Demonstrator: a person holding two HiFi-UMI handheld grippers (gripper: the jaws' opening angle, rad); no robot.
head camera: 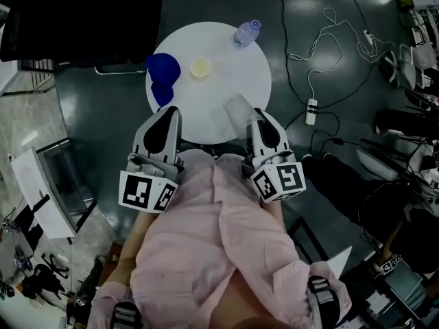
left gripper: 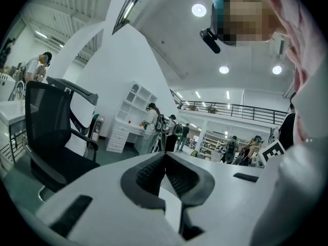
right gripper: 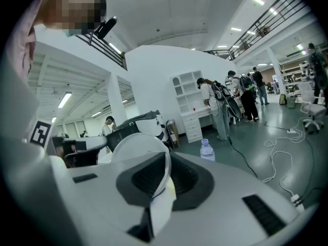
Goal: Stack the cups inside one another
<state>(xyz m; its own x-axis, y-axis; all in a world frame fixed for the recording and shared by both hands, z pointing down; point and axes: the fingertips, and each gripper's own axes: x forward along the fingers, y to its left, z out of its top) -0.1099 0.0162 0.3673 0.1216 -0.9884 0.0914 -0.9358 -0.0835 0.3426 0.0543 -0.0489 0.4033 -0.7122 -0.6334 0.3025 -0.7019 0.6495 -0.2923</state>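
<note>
Left gripper: the jaws are together with nothing between them; it sits over the near left edge of the worktop.
Right gripper: the jaws are clamped on the wall of the clear cup, over the near right edge.
Clear cup: held at its rim, mouth facing the gripper's camera, apart from the other cups.
Blue cup: at the left edge, part of it overhanging the rim; whether it is one cup or two cannot be told.
Yellow cup: upright, mouth up, just right of the blue cup, well in from every edge.
Bottle: at the far right edge.
Open room: bare worktop runs from the yellow cup toward the near and right edges.
Floor: cables and a power strip lie to the right; a chair stands at far left.
</note>
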